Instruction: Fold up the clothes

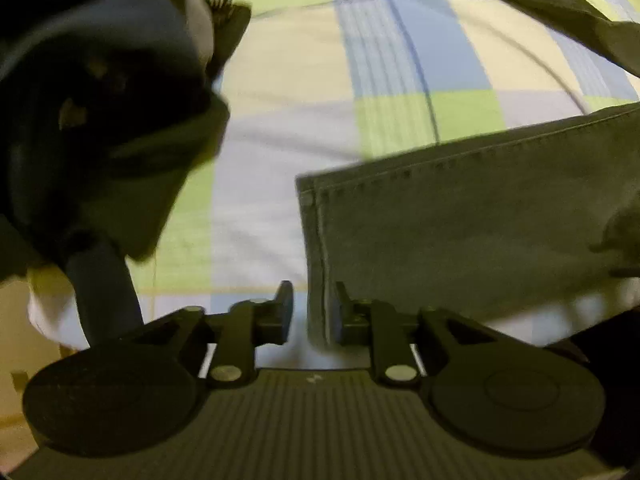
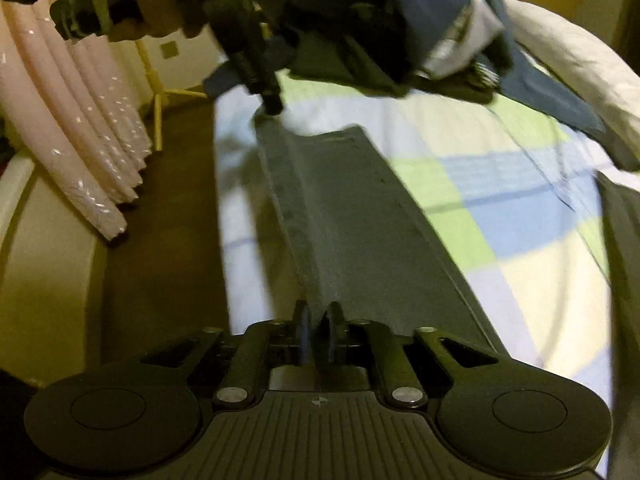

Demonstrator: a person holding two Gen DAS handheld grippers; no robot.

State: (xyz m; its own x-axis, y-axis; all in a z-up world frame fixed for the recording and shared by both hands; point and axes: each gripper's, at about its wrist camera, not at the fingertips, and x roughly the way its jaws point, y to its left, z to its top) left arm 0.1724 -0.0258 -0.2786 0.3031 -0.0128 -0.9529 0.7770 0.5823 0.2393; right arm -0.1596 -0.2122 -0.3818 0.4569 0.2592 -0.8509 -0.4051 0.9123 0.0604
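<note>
Trousers point(image 1: 480, 220), grey-green with a stitched hem, lie over a checked sheet point(image 1: 400, 60) of green, blue, cream and white squares. In the left wrist view the hem end fills the frame from 3 to 5 o'clock, its side seam running down to 6 o'clock, where it passes between the fingers of the left gripper point(image 1: 313, 312). Those fingers stand apart, one on each side of the seam; the cloth touches the right-hand pad or nearly so, and whether it is gripped cannot be told. At 9 to 11 o'clock a heap of dark clothes point(image 1: 100, 100) in navy, black and some white hangs close to the lens, blurred. In the right wrist view the right gripper point(image 2: 318, 336) has its fingers pressed together on a ridge of the trouser leg, which stretches from 6 o'clock up to 12 o'clock as a long, taut band above the sheet. At its far end, near 11 o'clock, the other gripper reaches down to the corner of the fabric, a hand point(image 2: 120, 0) wrapped round its handle. Dark clothes are piled at 12 to 1 o'clock, with a navy piece trailing toward 2 o'clock. Pink curtain point(image 2: 72, 128) folds hang at 9 o'clock beside a brown floor point(image 2: 168, 220).
</note>
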